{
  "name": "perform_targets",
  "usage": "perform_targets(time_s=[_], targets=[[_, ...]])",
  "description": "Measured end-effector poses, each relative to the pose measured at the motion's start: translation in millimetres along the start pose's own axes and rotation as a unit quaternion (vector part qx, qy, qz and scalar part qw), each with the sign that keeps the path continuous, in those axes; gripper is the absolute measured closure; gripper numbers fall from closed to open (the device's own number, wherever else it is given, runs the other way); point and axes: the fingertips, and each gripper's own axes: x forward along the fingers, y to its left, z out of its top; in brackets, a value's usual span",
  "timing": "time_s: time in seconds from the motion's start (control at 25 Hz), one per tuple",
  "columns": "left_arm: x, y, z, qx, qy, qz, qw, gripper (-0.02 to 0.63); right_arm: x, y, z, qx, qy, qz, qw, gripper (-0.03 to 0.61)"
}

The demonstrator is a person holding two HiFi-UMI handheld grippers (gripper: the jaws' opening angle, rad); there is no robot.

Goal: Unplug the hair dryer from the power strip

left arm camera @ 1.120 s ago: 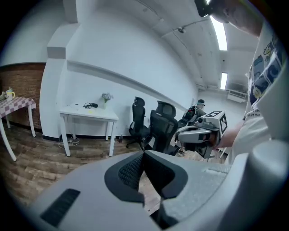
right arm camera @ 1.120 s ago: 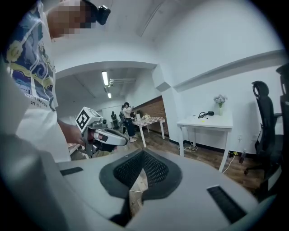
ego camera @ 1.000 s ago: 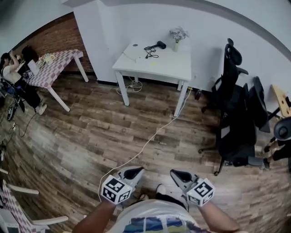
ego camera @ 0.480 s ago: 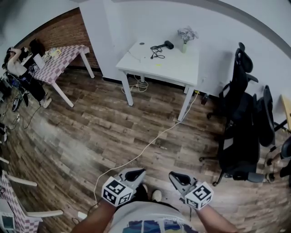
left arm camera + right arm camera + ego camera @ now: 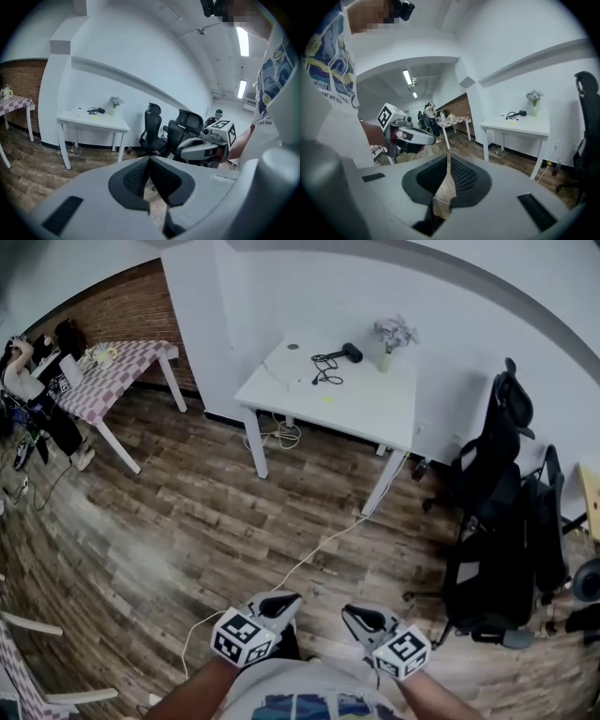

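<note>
Two tongs [image 5: 279,601] [image 5: 361,617], two tables [image 5: 370,404] [image 5: 127,360] — one hair dryer [image 5: 350,352], one vase [image 5: 386,361]

Your room reads bright and even. Ceiling tubes [image 5: 243,41], up right of the table [image 5: 93,123], burn out white. Soft shadow under the table only. Pale sheen on the floor [image 5: 159,549] left of it. All views bow hard, corners black. Left gripper [image 5: 149,161] and right gripper [image 5: 448,159] shells near the lens look soft.

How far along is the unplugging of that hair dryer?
Nothing looks done: the hair dryer lies on the white table. In hand: nothing, the left gripper and right gripper are shut and empty, far from it. Left: getting there, finding the power strip, not visible here, and pulling the plug.
</note>
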Motion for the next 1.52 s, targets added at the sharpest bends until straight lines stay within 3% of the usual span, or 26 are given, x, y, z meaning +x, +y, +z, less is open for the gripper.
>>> perform_targets(time_s=[0.2,0.56,1.12,1.52], targets=[[12.6,71.5,38.3,0.005,-0.009,0.006,0.9999,0.611,52.7,-30.7,45.6,0.002,0.025,-0.008,1.000,0.561],[25.2,187.0,87.8,0.022,-0.018,0.012,0.9995,0.558,147.0,-80.5,98.9,-0.020,0.007,-0.017,1.000,0.560],[67.5,279.4,124.1,-0.003,-0.028,0.021,0.9994,0.518,229.5,-147.4,134.3,-0.013,0.015,-0.009,1.000,0.560],[129.5,361.5,182.9,-0.005,-0.014,0.063,0.9979,0.483,298.3,-256.6,175.7,-0.018,0.016,0.023,0.999,0.558]])
